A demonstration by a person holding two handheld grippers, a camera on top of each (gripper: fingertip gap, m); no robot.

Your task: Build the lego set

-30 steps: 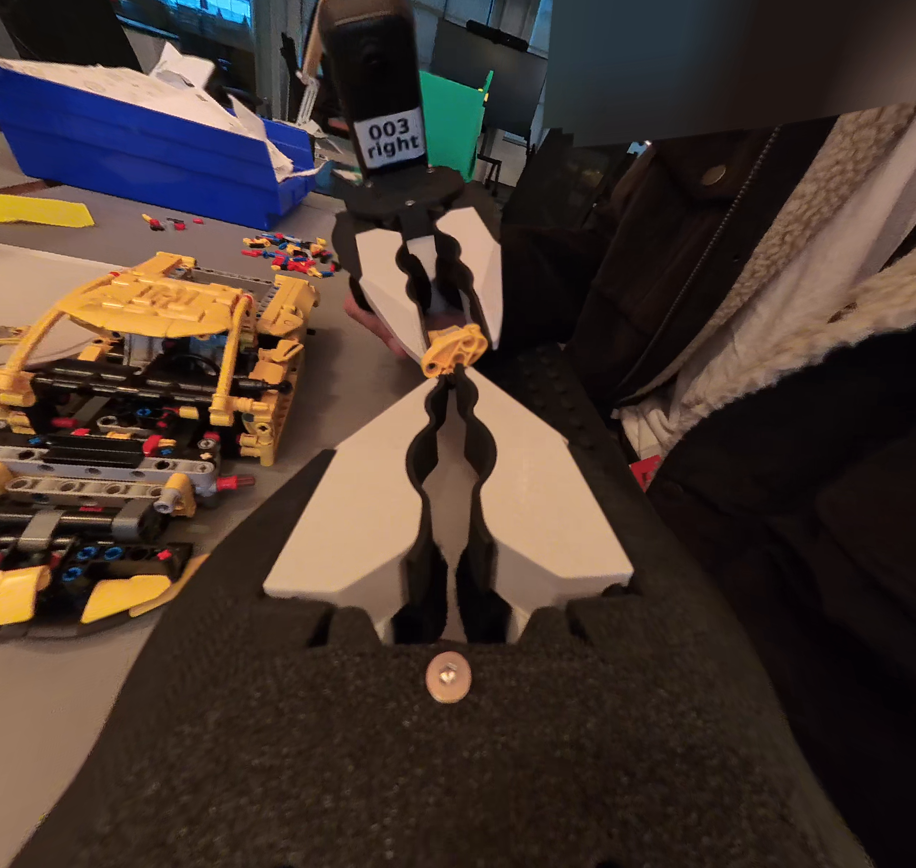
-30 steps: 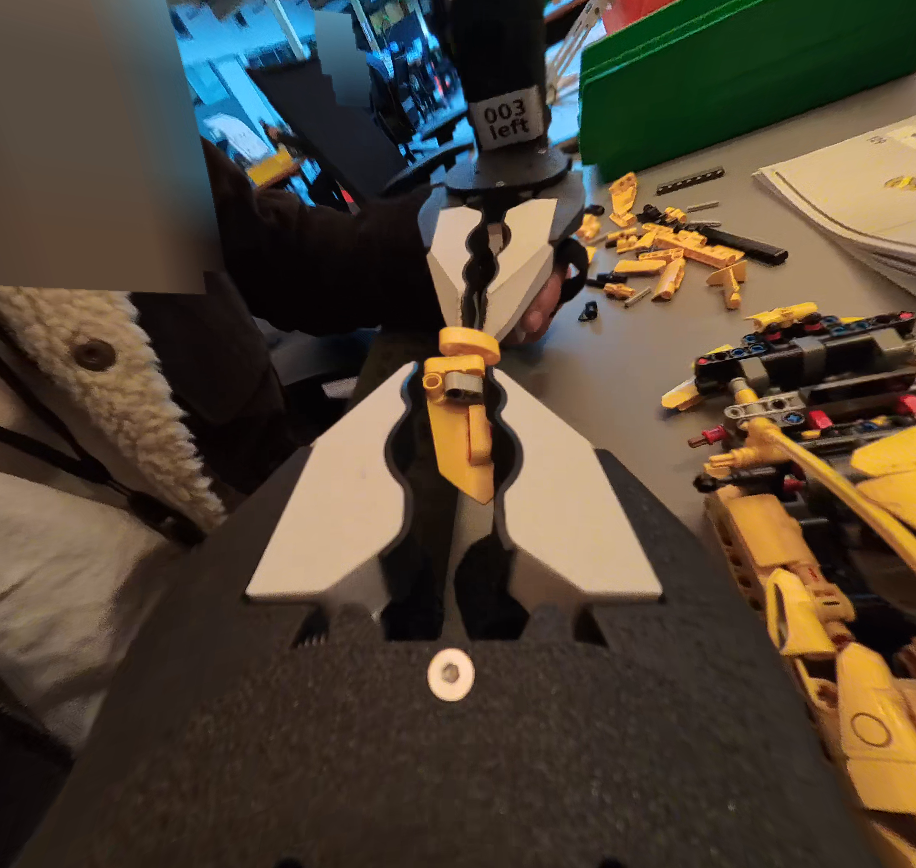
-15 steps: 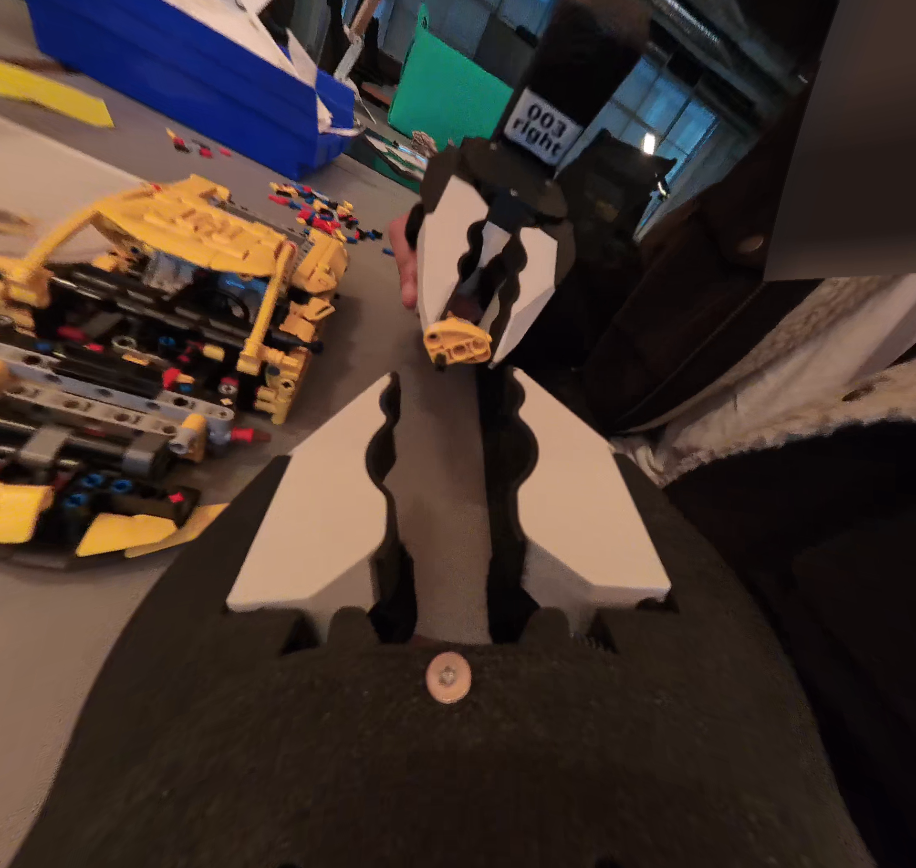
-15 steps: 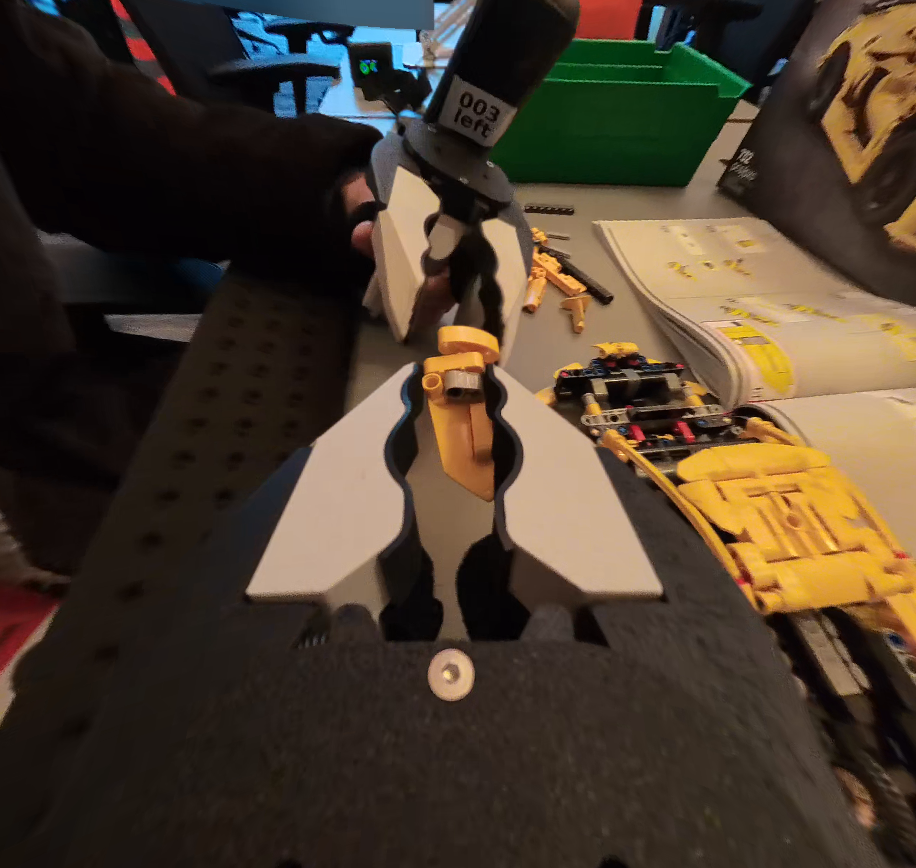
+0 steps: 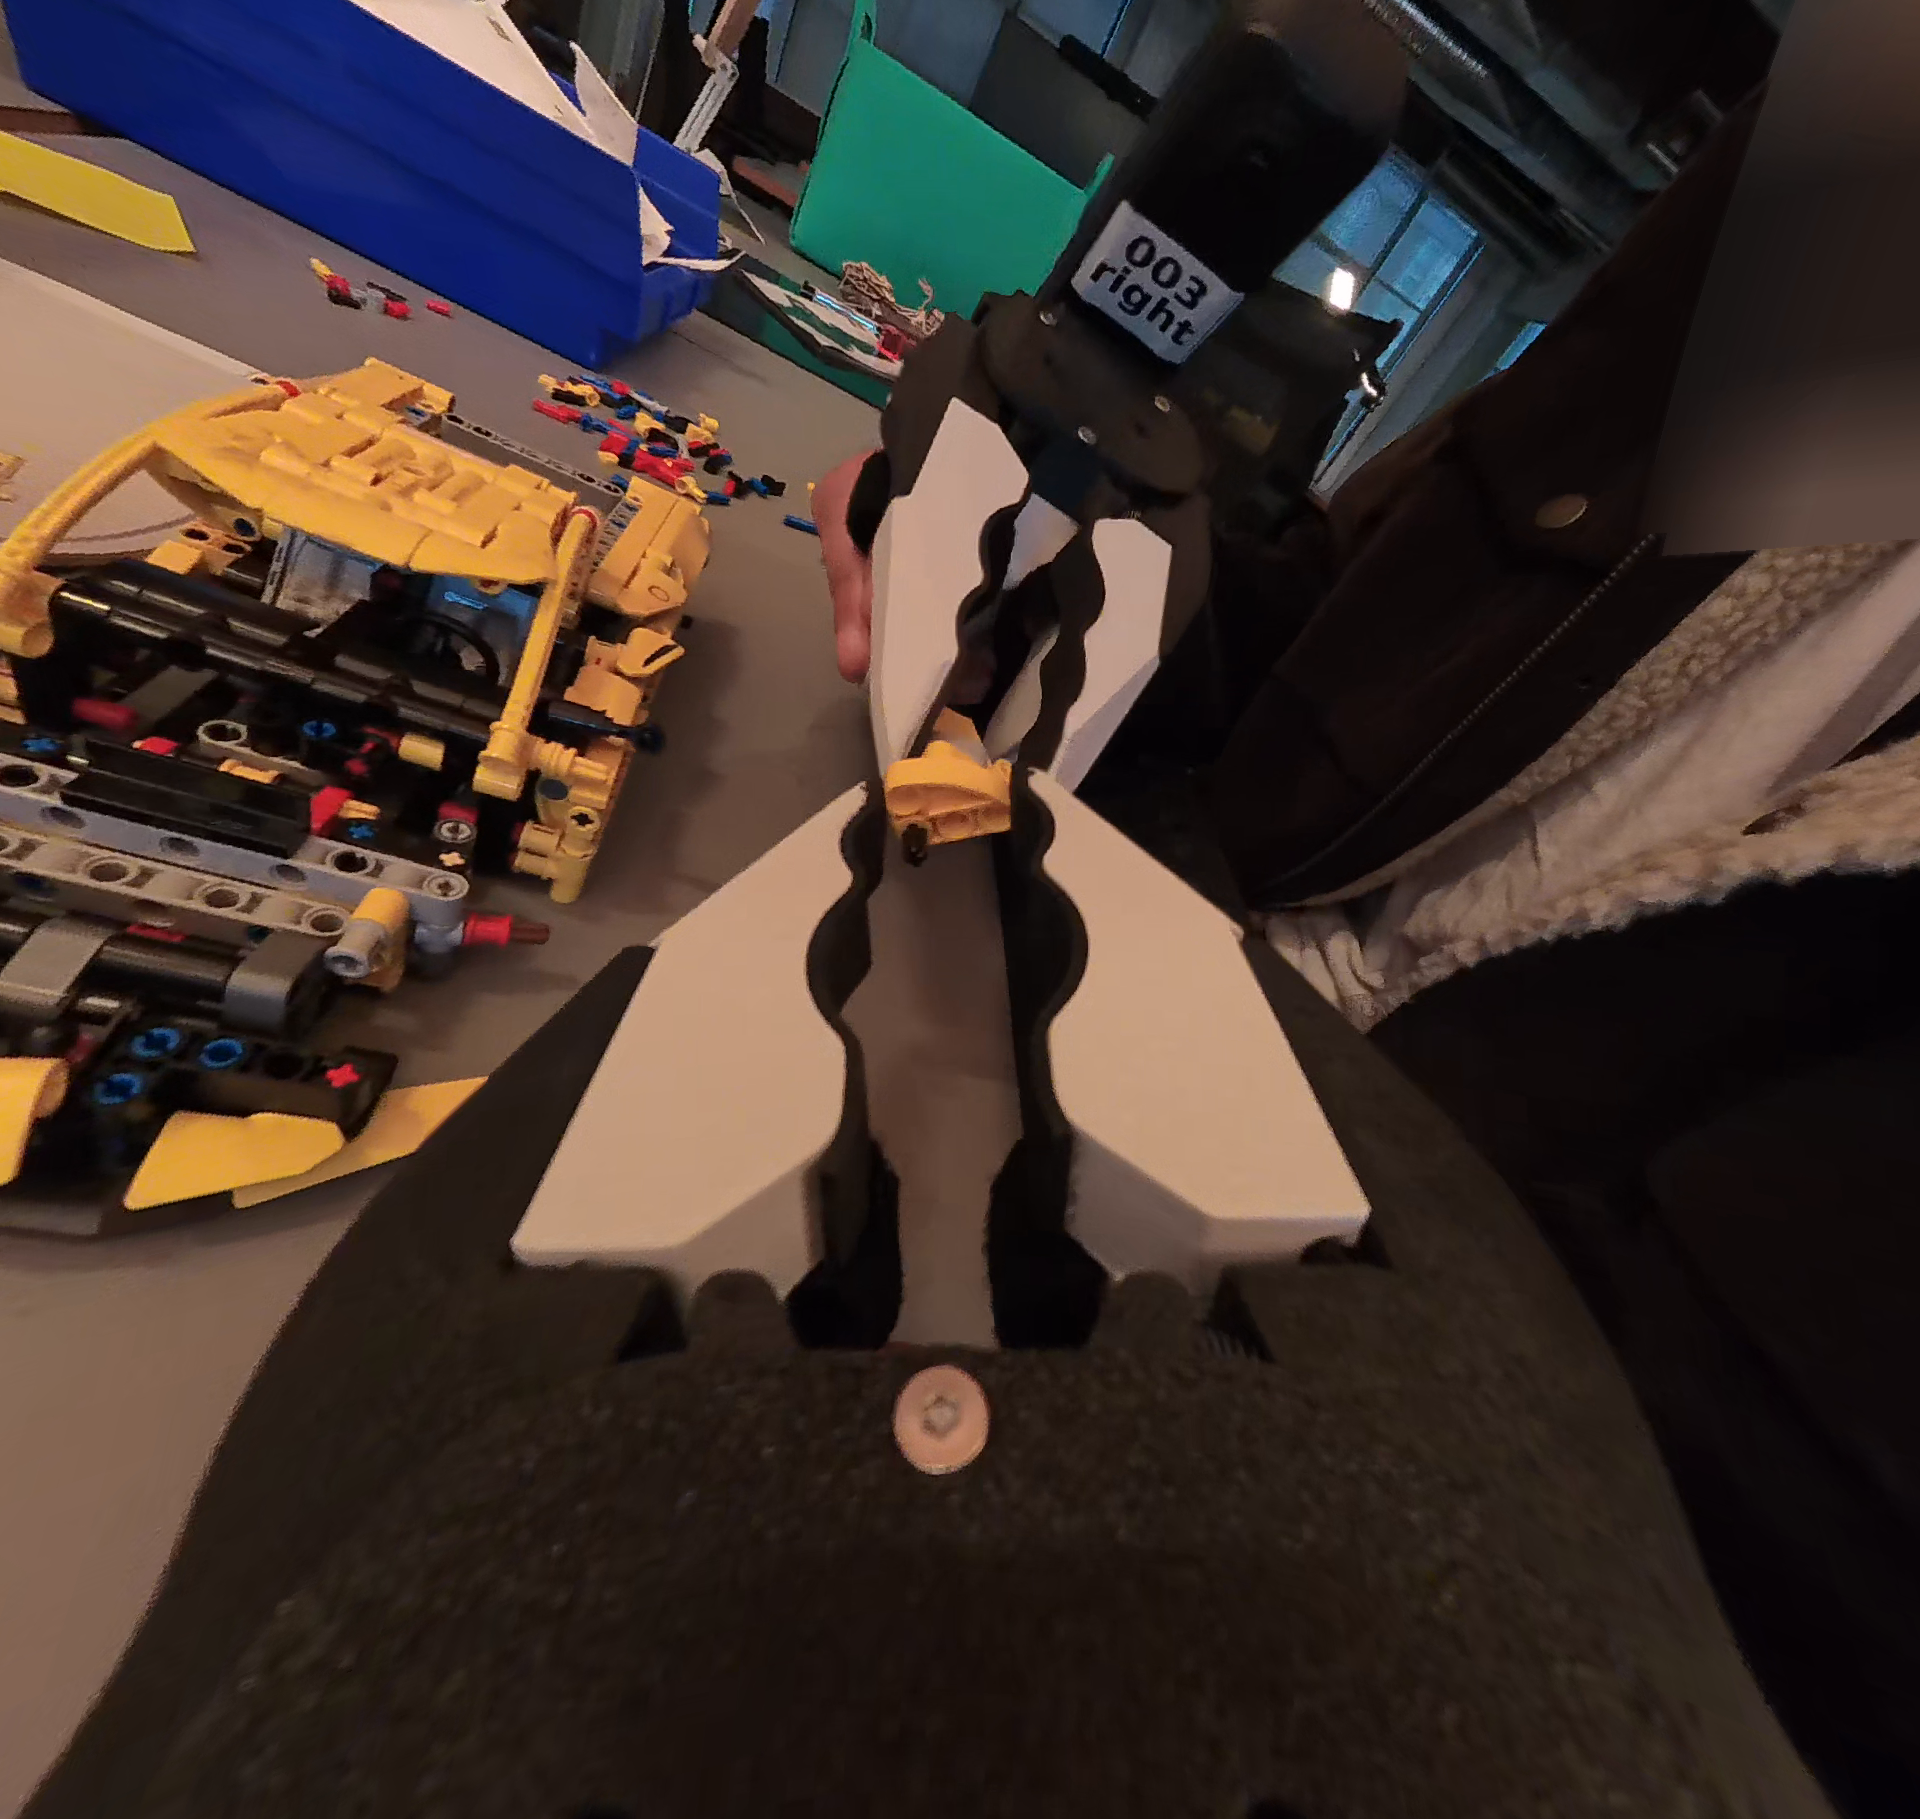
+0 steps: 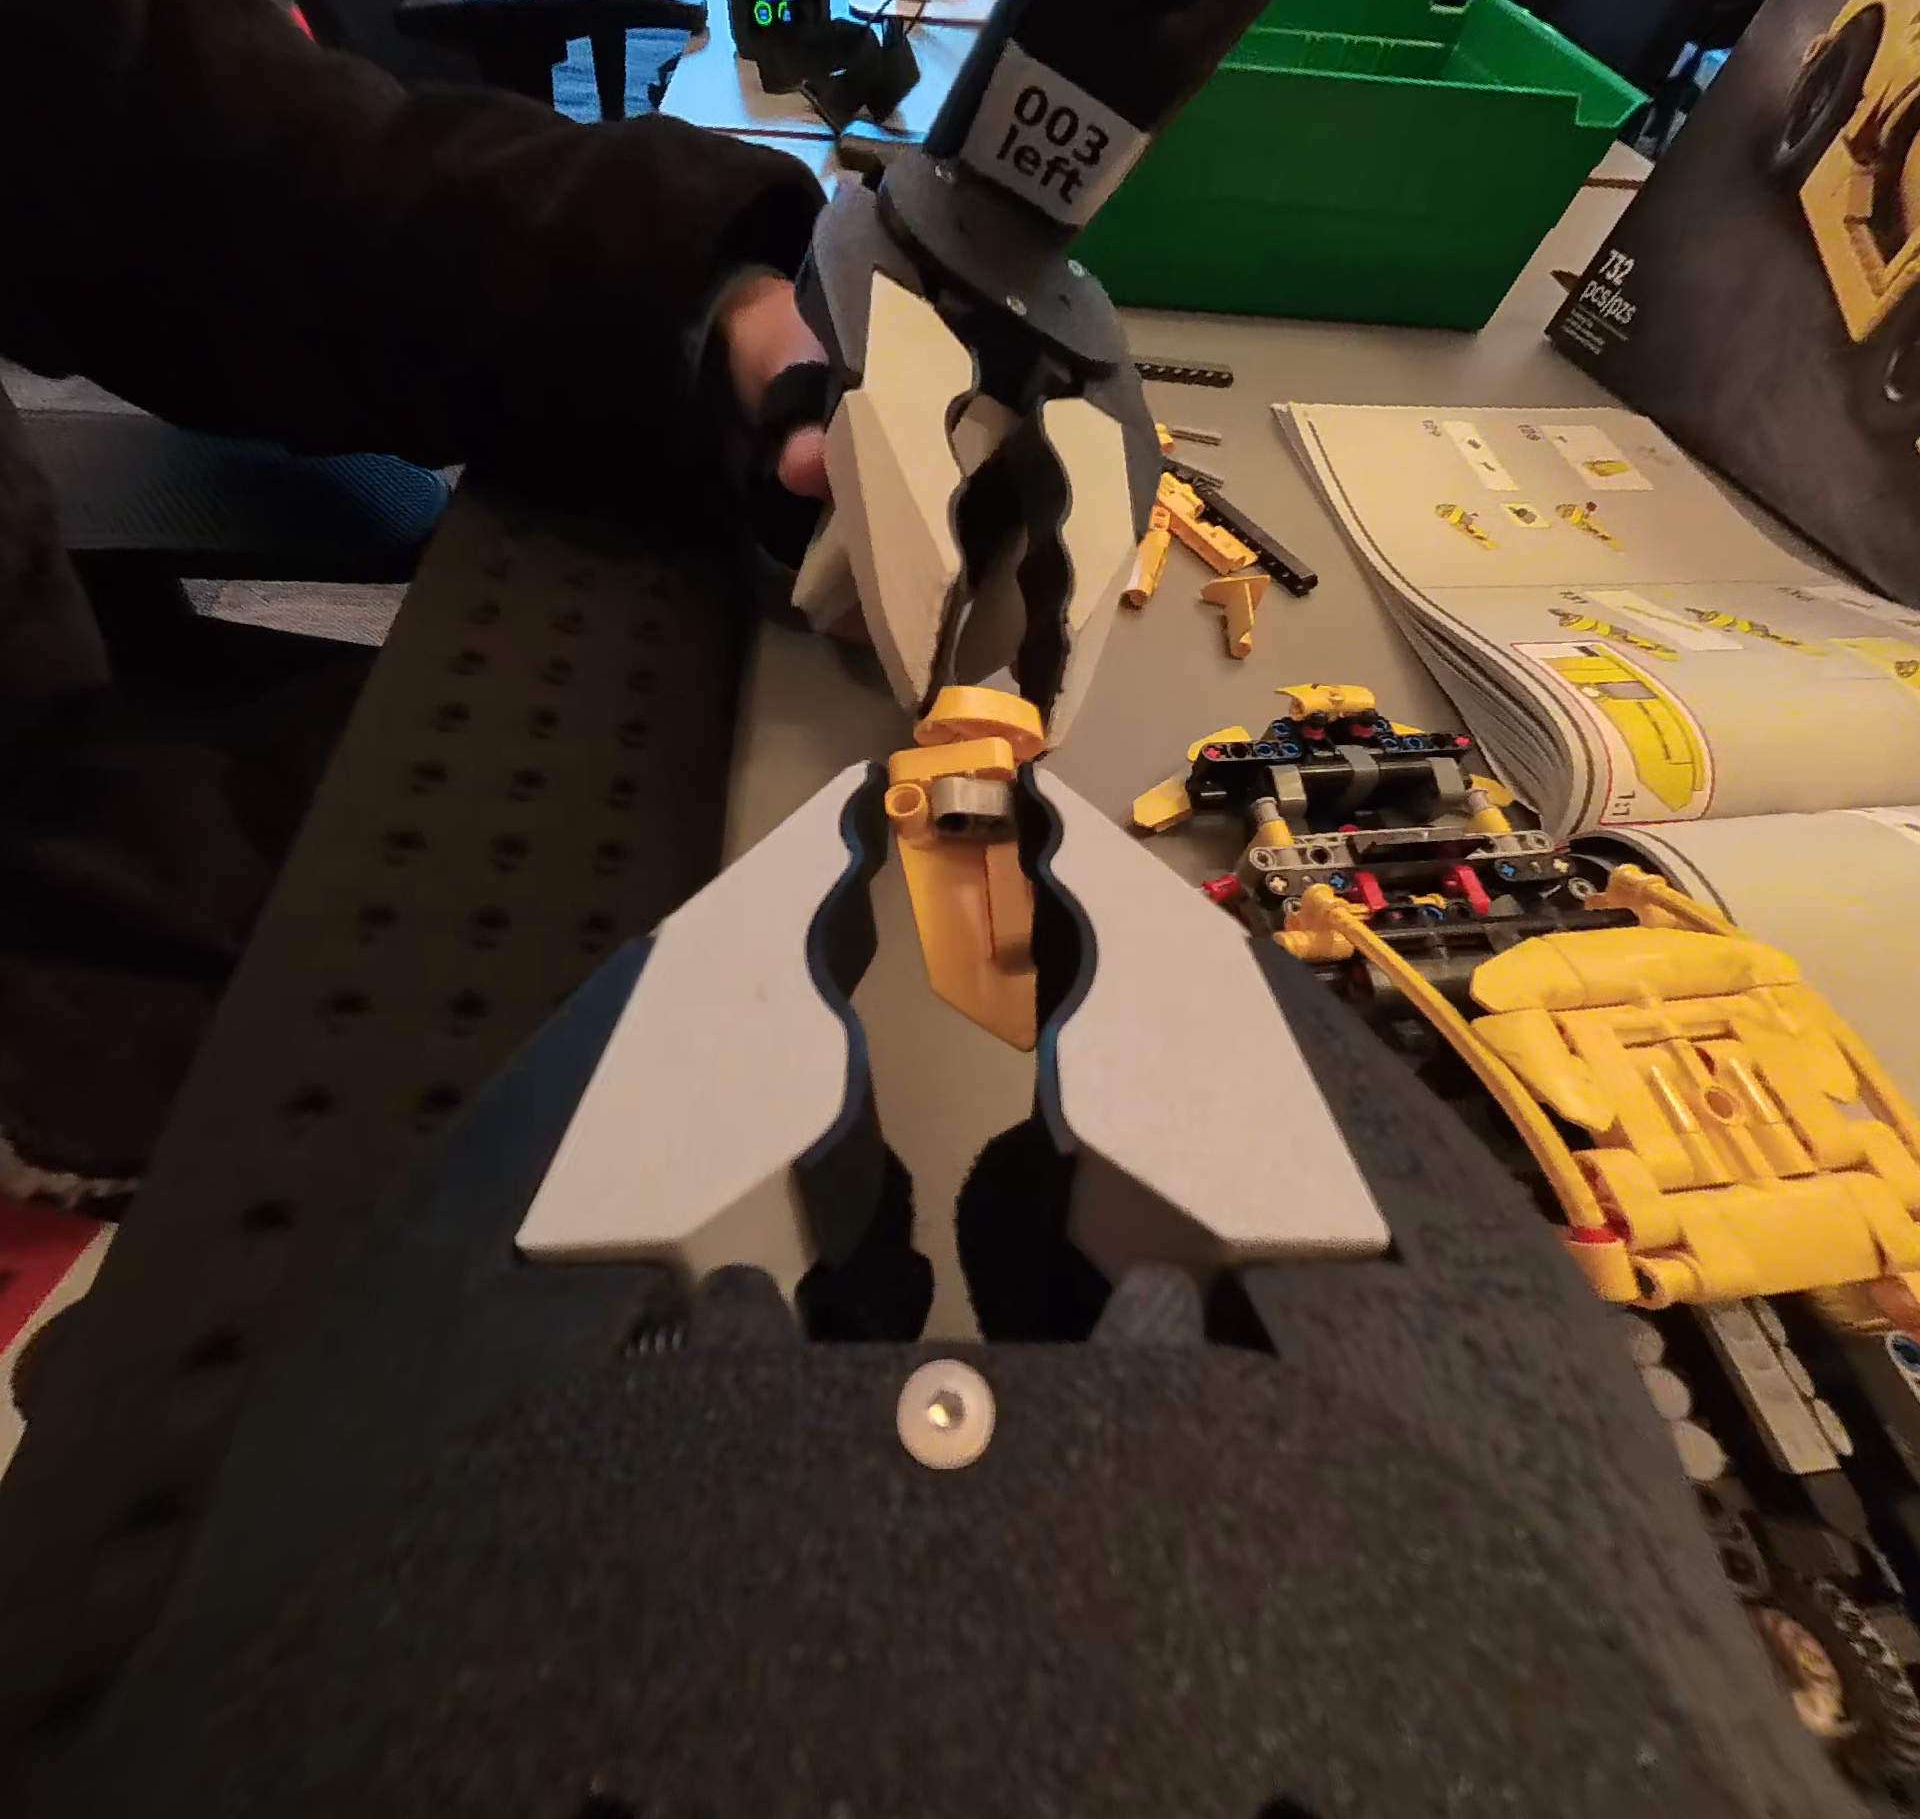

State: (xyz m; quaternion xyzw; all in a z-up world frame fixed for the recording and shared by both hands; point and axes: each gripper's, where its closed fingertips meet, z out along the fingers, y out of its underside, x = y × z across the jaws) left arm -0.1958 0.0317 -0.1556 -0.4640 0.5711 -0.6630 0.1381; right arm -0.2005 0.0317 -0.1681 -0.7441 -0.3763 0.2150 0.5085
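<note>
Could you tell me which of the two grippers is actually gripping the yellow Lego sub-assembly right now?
The right gripper: the yellow sub-assembly sits clamped between its fingers. The left gripper has a clear gap between its fingers and only meets the piece's tip.

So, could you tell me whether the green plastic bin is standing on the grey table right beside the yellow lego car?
No, the green plastic bin stands at the far end of the table, well beyond the yellow lego car.

Pale grey fingers (image 5: 727, 1063) with wavy black pads, textured black bodies, dark fleece-lined coat (image 5: 1558, 730).

Pointed yellow lego sub-assembly (image 6: 971, 896) with grey connector, half-built yellow lego car (image 5: 343, 647) on table
</note>
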